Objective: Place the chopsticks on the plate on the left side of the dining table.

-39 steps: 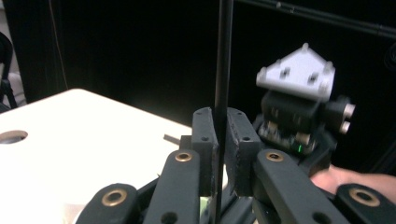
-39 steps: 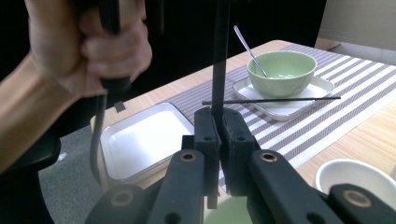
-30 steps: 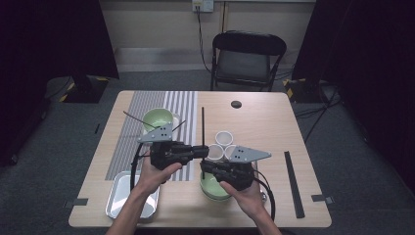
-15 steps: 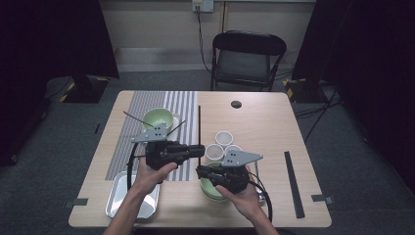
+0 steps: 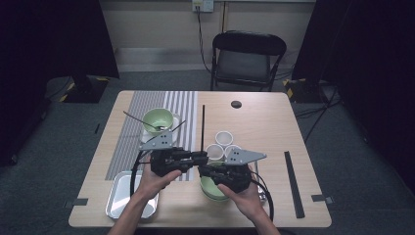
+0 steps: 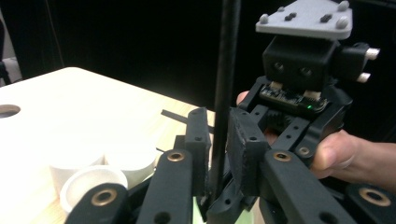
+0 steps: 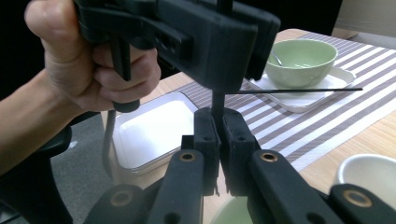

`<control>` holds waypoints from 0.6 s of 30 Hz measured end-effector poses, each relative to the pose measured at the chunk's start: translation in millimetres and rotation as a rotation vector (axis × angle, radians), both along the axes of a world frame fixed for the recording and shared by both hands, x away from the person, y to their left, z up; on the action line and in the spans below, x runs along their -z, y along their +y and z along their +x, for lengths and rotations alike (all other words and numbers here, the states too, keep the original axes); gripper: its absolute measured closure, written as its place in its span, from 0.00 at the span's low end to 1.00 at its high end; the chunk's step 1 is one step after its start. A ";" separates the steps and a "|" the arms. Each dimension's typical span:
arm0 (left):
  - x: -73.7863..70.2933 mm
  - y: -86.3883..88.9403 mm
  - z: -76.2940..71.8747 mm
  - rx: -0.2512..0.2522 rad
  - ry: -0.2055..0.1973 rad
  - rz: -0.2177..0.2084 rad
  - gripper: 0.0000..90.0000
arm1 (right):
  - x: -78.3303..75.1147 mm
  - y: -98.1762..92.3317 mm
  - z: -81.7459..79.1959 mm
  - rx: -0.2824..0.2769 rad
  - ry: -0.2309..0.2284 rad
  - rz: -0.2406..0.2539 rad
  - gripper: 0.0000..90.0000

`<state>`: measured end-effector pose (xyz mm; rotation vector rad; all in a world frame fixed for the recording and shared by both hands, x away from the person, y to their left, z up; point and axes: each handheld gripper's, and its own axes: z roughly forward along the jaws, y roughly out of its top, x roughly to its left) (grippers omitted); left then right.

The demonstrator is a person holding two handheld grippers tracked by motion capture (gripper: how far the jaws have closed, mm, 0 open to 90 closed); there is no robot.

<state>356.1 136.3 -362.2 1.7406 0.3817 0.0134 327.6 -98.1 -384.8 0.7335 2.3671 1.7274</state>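
A thin black rod [image 5: 202, 128] stands upright over the middle of the table, between both grippers. My left gripper [image 5: 201, 157] reaches in from the left. Its jaws have just been opening and now stand slightly apart, with the rod [image 6: 225, 84] between the pads [image 6: 246, 142] and a sliver of gap on one side. My right gripper [image 5: 202, 169] sits just below it and is shut on the rod's lower end [image 7: 218, 103]. A hand holds the left gripper's body directly above my right gripper's [image 7: 218, 140] jaws.
A green bowl [image 5: 158, 119] with a spoon sits on a white tray on the striped mat, a second black rod [image 7: 299, 90] across it. Three small white cups [image 5: 222, 138] stand nearby; another green bowl [image 5: 211, 188] lies under the right hand. A metal tray [image 5: 128, 195] is front left, a black strip [image 5: 293, 183] at right.
The hands and the upright rod stand much as before; from above I make out no clear shift.
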 end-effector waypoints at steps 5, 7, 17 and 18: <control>1.6 2.6 0.5 0.009 -0.010 0.018 0.94 | 2.8 3.2 0.6 -0.006 0.002 -0.002 0.95; 0.7 3.1 0.5 0.005 -0.015 0.022 0.94 | 3.8 2.6 0.3 -0.009 -0.006 0.007 0.90; -0.9 22.1 5.2 -0.038 -0.019 0.067 0.94 | -7.0 -2.2 1.7 0.057 -0.024 -0.029 0.53; 4.1 28.1 4.4 -0.051 -0.012 0.073 0.94 | -10.4 -3.5 1.2 0.058 -0.032 -0.024 0.53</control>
